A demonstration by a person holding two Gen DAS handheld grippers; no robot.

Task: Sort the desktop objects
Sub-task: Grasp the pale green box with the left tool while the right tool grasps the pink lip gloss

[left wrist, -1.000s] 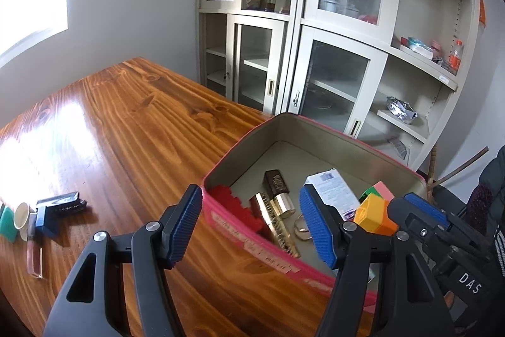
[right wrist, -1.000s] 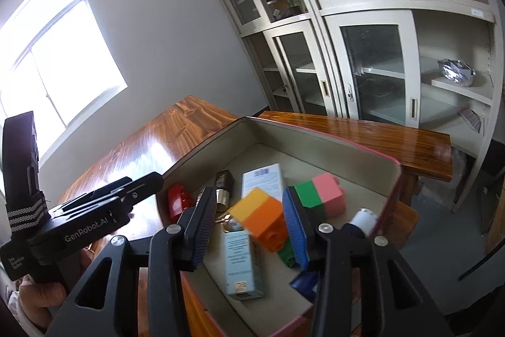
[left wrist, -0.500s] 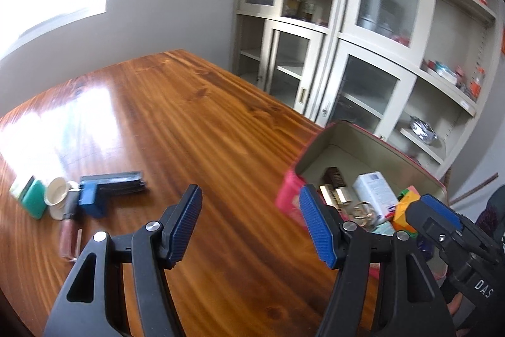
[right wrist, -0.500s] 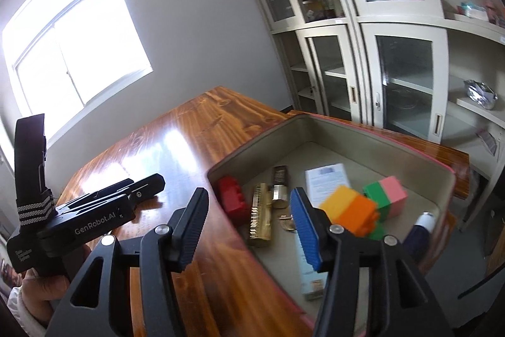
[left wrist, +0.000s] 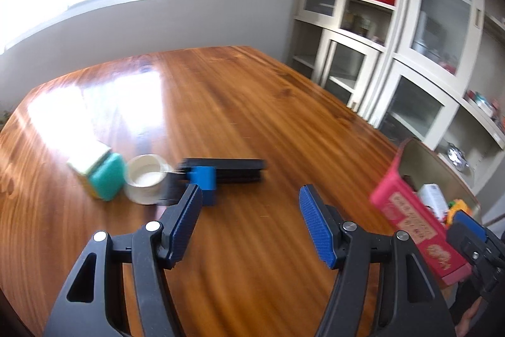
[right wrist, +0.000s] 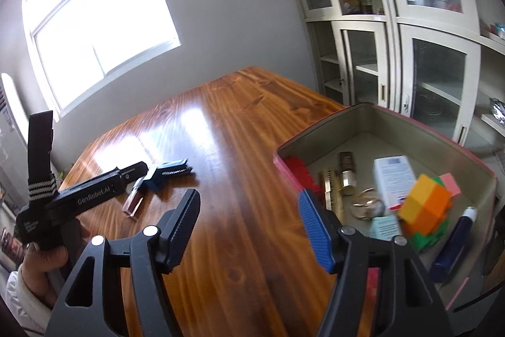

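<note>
Both wrist views look down across one wooden table (left wrist: 240, 103), sharing its box (right wrist: 378, 122)

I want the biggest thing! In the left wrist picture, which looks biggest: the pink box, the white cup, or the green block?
1. pink box, though it sits nearest the camera
2. white cup and green block: look alike, too close to rank

The wooden surface (left wrist: 252, 122) carries one pink tin box (right wrist: 394, 122) and five loose things: one green-and-cream block (left wrist: 104, 176), one white round jar (left wrist: 145, 179), one blue block (left wrist: 203, 179), one black flat case (left wrist: 233, 168) and one slim pinkish tube (right wrist: 132, 204). Inside the box lie one orange-and-yellow block (right wrist: 426, 204), one green-and-pink block (right wrist: 449, 183), one red piece (right wrist: 298, 169), one white carton (right wrist: 394, 176), one dark blue tube (right wrist: 454, 245) and two gold cosmetic cases (right wrist: 331, 188).
</note>
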